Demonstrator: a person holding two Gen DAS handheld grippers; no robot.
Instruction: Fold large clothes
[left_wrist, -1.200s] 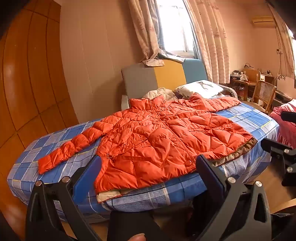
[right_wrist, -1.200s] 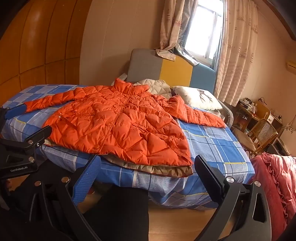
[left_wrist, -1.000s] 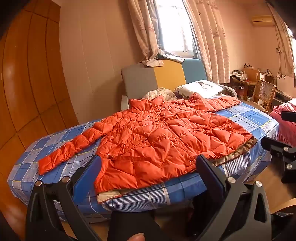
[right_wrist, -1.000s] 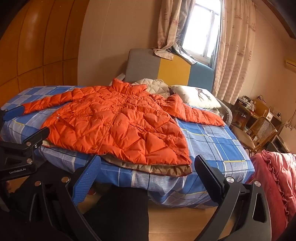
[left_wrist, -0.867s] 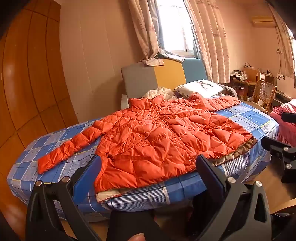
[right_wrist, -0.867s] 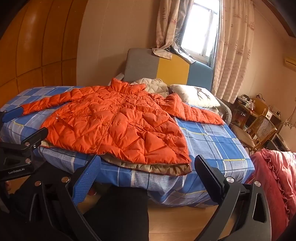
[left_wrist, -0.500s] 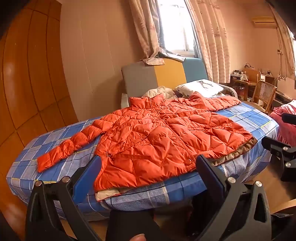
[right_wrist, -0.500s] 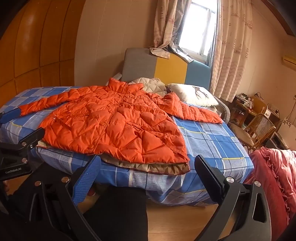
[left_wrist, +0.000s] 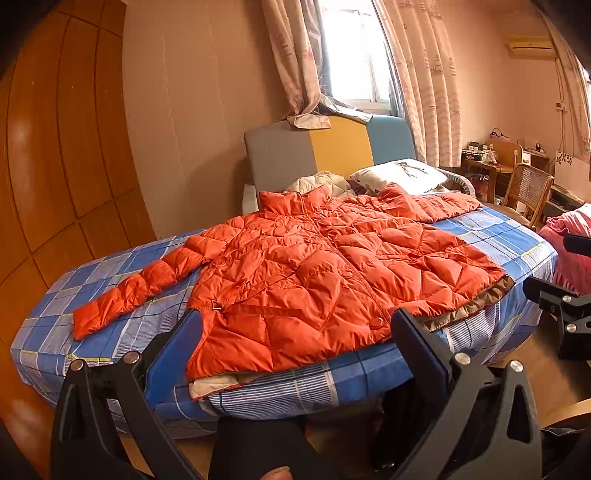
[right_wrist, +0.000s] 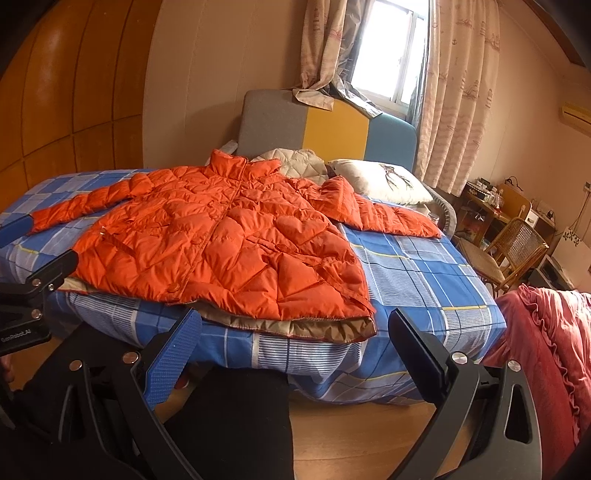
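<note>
Now both grippers, left (left_wrist: 295, 332) and right (right_wrist: 293, 330), are hanging released before the bed (right_wrist: 424, 266). Jacket (left_wrist: 332, 269) is lying flat across it, hem near, collar pointing to the headboard (left_wrist: 328, 155), sleeves spreading sideways. Behind it a pillow (left_wrist: 402, 173) is lying.

Both grippers' jaws wide apart

I see a bright orange quilted jacket (left_wrist: 314, 273) with a tan lining, centre frame, on a blue-and-white checked bed (left_wrist: 498, 236). Behind it is a grey, yellow and blue headboard (right_wrist: 325, 129); lower right, a pink blanket (right_wrist: 546, 350).
</note>
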